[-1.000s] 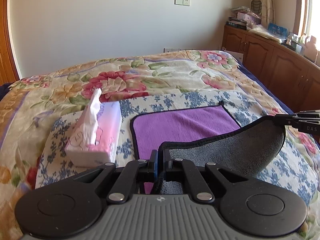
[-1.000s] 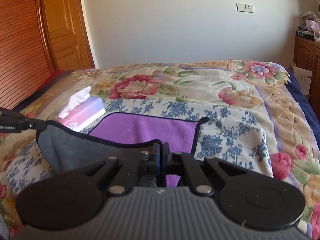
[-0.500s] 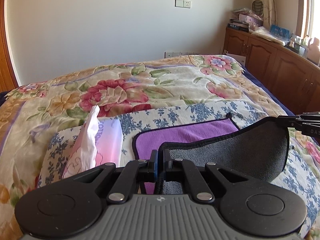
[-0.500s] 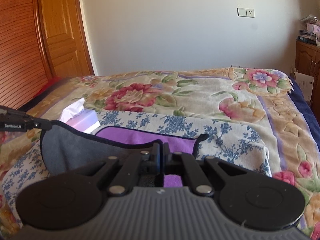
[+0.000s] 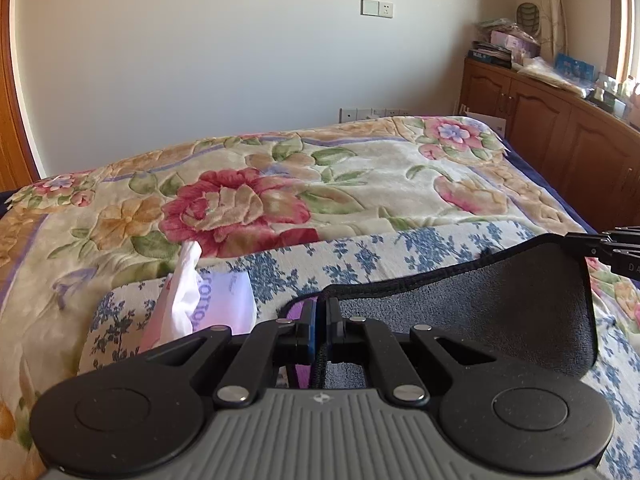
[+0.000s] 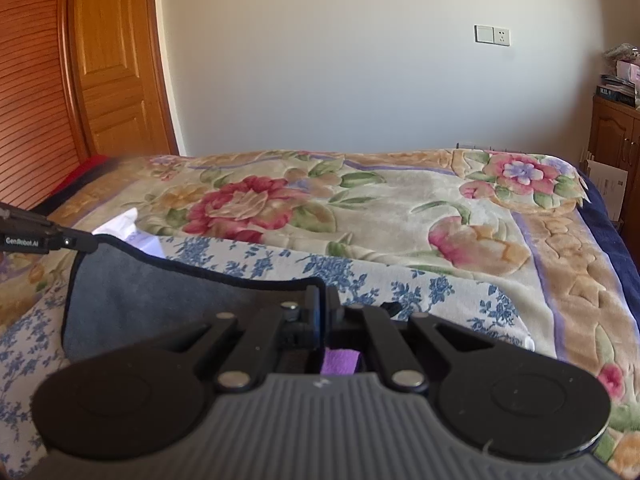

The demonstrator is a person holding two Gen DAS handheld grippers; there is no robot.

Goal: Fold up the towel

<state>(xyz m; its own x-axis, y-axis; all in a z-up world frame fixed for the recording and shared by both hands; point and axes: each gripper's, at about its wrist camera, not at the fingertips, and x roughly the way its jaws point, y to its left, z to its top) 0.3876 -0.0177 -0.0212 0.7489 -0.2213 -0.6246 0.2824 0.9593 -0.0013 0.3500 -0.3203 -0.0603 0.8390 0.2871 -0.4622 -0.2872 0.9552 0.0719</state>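
Grey underside of the towel [image 5: 500,308] faced the cameras, black-edged, with only slivers of purple showing low behind the fingers. Lifted clear of the blue-flowered cloth [image 5: 360,256] along its near edge — sagging between two grips, far part presumably lying on that cloth but hidden from both views. Judged as the first fold under way: near edge raised, not yet laid over the far edge; carrying across, setting down, releasing and any second fold all left to do.

Left gripper [image 5: 318,326] pinched tight on one near corner, jaws drawn together with just the hem between them. Right gripper [image 6: 322,312] likewise clamped on the other corner, hem running off to its left, jaws nearly closed on fabric. Each seen from the other's camera too, as a dark tip at the towel's far corner — nothing else touched by either.

Tissue box [image 5: 208,312] stood just left of the towel, on the same flowered cloth, close enough to be brushed by a swinging edge. Rose-patterned blanket [image 5: 240,204] spread beyond the towel toward the wall; wooden cabinets [image 5: 560,128] well off to the towel's right.
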